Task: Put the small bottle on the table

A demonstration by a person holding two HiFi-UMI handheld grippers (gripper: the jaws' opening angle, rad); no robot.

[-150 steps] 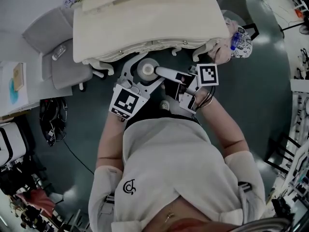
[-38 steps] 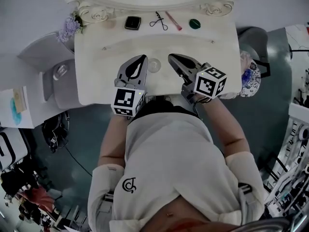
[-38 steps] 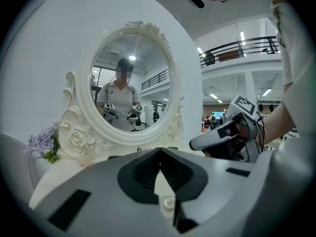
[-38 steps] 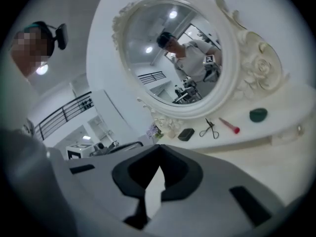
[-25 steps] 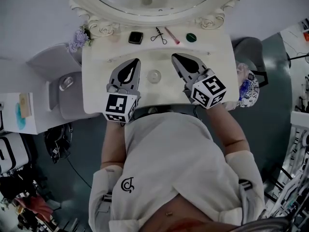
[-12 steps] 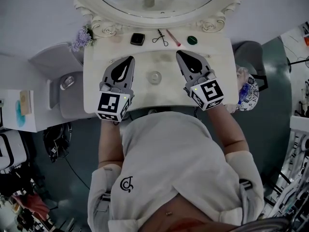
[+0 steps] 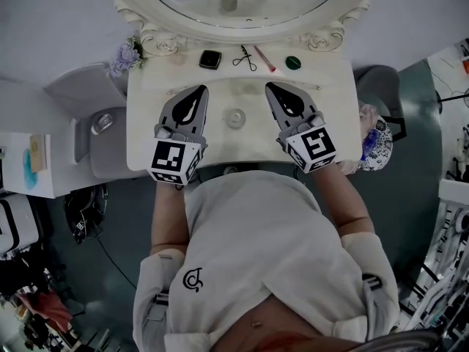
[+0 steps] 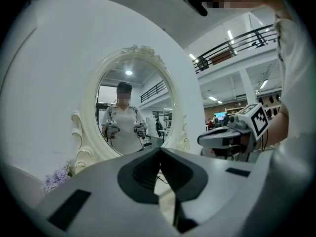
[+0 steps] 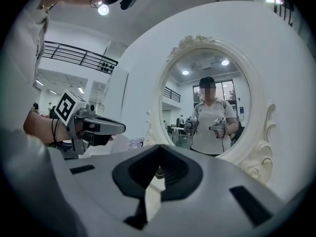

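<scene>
The small bottle (image 7: 234, 116) stands on the table (image 7: 333, 86), on the bare middle of its top, in the gap between the two claws; the left claw (image 7: 198, 89) runs along its left side and the right claw (image 7: 269, 86) along its right, both pointing away from the person toward the mirror (image 7: 242, 6); neither touches it. From above the bottle shows as a small round disc, so I judge that its long axis is upright and seen end-on; it sits back from both tips, level with the broad middle of each claw and not ahead of the jaws. It looks about midway between them; I would not call either hand clearly nearer.

In the left gripper view the left claw (image 8: 159, 151) is pressed together with nothing between the jaws; in the right gripper view the right claw (image 9: 159, 147) is likewise closed and empty; both cameras look over the table at the mirror, and I cannot find the bottle in either.

The placing looks done, so the likely next move is a withdrawal; since the bottle lies inboard of each claw, a sideways swing toward the middle could knock it over, while a straight pull back toward the person should pass clear. The black compact (image 7: 210, 59) and the green round lid (image 7: 293, 62) lie near the back edge, well apart from the bottle.
</scene>
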